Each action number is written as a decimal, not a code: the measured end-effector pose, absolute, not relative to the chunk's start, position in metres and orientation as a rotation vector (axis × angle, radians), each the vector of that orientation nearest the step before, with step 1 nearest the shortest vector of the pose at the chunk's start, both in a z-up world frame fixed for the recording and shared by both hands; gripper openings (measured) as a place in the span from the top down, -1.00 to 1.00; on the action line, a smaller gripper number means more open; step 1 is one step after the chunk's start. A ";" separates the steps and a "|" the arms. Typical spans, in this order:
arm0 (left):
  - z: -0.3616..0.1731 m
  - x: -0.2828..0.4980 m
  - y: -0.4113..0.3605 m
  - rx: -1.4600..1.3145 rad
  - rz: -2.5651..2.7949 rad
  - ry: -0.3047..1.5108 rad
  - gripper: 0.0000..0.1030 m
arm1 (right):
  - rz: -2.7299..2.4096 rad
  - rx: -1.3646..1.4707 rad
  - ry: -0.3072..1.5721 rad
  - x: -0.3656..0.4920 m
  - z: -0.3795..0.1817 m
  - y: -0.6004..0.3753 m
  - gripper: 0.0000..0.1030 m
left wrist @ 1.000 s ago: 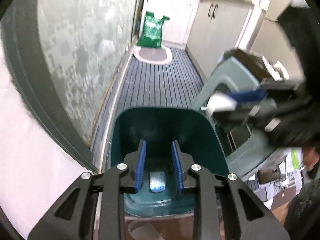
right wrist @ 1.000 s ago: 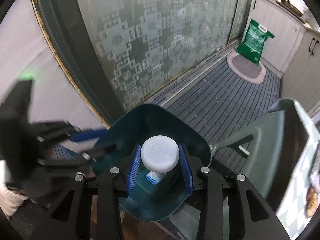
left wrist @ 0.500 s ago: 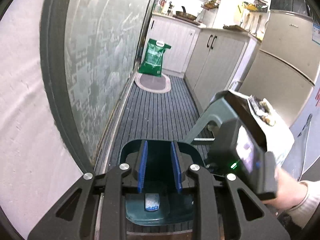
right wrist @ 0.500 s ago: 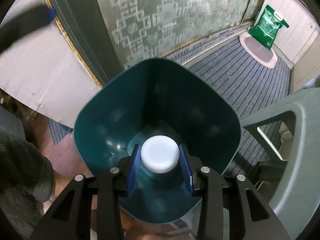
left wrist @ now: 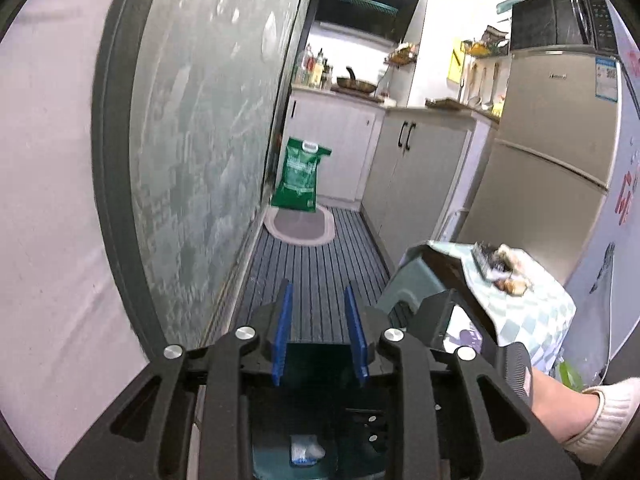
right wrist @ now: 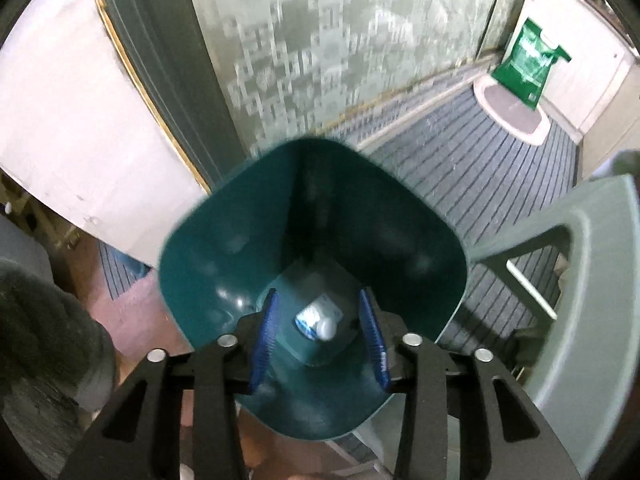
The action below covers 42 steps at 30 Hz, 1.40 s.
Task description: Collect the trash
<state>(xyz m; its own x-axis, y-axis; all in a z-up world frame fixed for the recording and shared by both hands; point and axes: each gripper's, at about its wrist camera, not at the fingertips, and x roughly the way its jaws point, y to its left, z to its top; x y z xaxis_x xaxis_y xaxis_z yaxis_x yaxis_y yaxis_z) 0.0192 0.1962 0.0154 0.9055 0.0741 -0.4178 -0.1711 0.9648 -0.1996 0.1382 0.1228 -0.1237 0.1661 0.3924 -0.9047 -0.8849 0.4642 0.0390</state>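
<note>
My right hand-held gripper hangs steeply over the dark green square plastic waste bin on the floor, its blue pads standing apart with nothing between them; the small white-capped plastic bottle with a blue label lies on the bin's bottom, below the pads and clear of them. My left hand-held gripper points along the grey striped floor mat toward the kitchen, its pads a little apart and empty, having just eased slightly wider. In its view the bin's far rim shows just under its pads, with the bottle low in frame. So I judge this piece of trash delivered. What looks left is the litter on the checked cloth over the grey-green plastic stool beside the bin.
</note>
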 end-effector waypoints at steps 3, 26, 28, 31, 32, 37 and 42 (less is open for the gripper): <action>0.029 0.015 0.195 -0.249 0.124 0.365 0.40 | 1.004 -0.538 0.973 0.138 -0.096 0.116 0.25; 0.031 0.080 0.106 -0.250 -0.049 0.440 0.17 | 0.786 -0.286 0.684 0.213 0.058 -0.061 0.25; 0.029 0.085 0.096 -0.247 -0.067 0.455 0.15 | 0.759 -0.279 0.684 0.224 0.063 -0.077 0.25; 0.025 0.100 0.078 -0.238 -0.099 0.487 0.10 | 0.731 -0.264 0.691 0.236 0.063 -0.098 0.25; 0.023 0.103 0.073 -0.238 -0.107 0.496 0.09 | 0.725 -0.260 0.700 0.241 0.062 -0.105 0.25; 0.011 0.123 0.046 -0.228 -0.150 0.551 0.06 | 0.708 -0.265 0.726 0.256 0.053 -0.119 0.24; -0.005 0.147 0.009 -0.230 -0.231 0.639 0.04 | 0.712 -0.267 0.756 0.272 0.045 -0.128 0.21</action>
